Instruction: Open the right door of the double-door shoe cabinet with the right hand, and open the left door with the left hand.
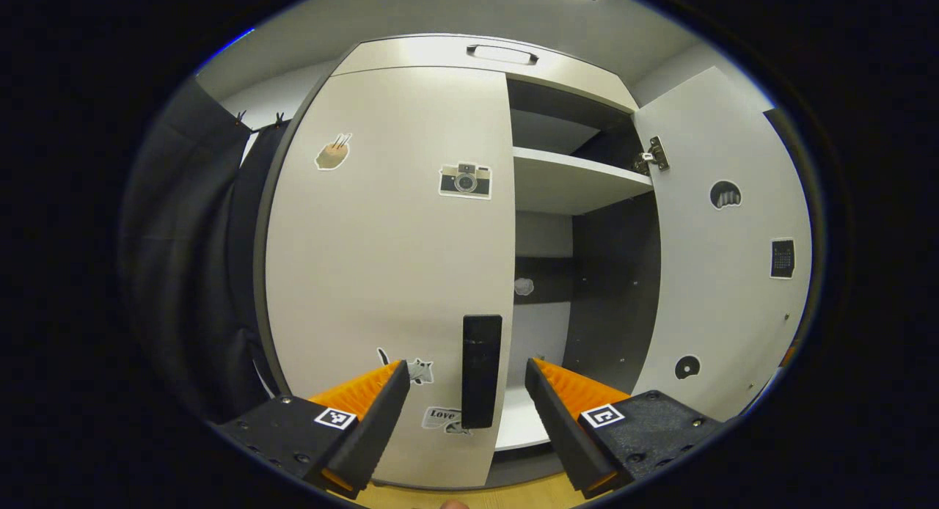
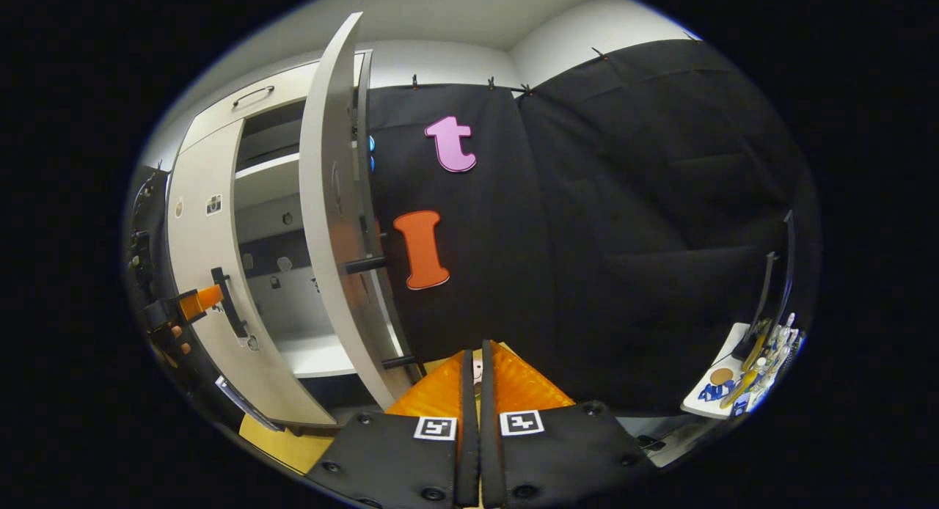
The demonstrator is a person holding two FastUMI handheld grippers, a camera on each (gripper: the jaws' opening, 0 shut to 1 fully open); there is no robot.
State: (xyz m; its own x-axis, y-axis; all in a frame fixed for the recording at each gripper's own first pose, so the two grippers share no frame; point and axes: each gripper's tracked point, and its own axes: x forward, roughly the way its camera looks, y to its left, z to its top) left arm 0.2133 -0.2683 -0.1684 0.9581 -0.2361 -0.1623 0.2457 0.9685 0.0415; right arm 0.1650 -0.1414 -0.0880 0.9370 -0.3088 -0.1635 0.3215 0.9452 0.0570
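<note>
Straight ahead of the left gripper [image 1: 467, 381], jaws spread wide, hangs the left door's [image 1: 389, 267] handle [image 1: 481, 371], a flat dark vertical bar near the door's inner edge; door looks shut, nothing gripped yet. Right door [image 1: 722, 245] already swung open, shelf [image 1: 572, 182] inside exposed. Right gripper [image 2: 474, 373] is closed on nothing, pointing at the booth cloth w/ the open door's edge [image 2: 334, 223] beside it. Risk: fingers close off-centre & slip off the slim bar, or a crooked pull strains the hinge [image 1: 653, 155]. Doors are smooth matte pale panels w/ stickers, interior dark; finger pads [image 1: 579, 388] ribbed.
</note>
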